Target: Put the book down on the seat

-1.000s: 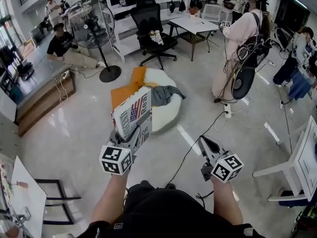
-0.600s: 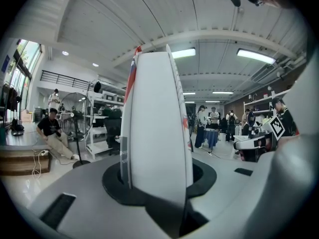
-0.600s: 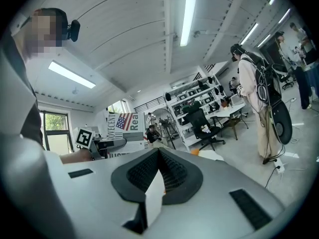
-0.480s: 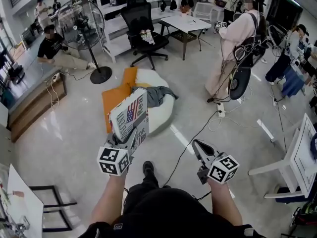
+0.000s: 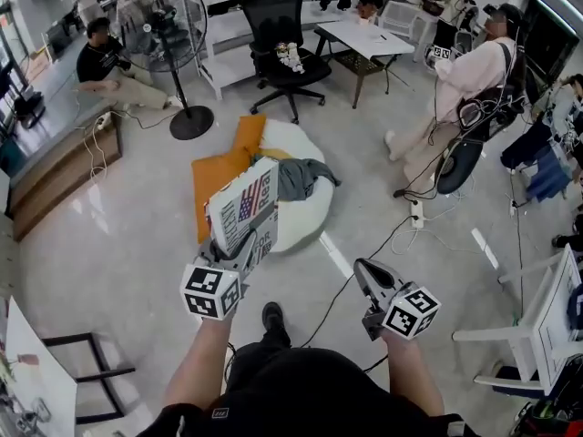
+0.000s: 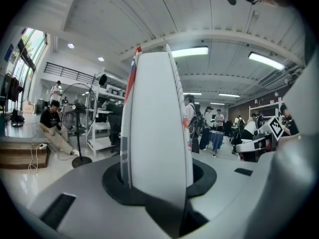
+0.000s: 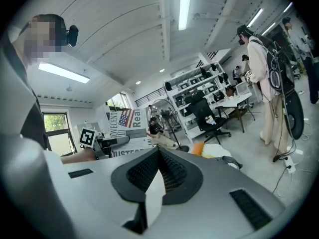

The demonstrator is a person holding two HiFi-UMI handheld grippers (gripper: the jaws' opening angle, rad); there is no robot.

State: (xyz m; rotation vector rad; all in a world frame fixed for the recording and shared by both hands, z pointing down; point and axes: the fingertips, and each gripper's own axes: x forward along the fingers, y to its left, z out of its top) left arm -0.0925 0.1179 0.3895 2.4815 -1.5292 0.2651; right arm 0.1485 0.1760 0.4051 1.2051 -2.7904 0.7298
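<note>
Three views. Head view: my left gripper (image 5: 240, 255) clamps the book (image 5: 244, 209) upright by its lower edge, short of the seat (image 5: 299, 226). Left gripper view: jaws pinch it; stiff, probably light, glossy cover, so I grip deep. Right gripper view: right gripper (image 7: 158, 152) closed, empty.
</note>
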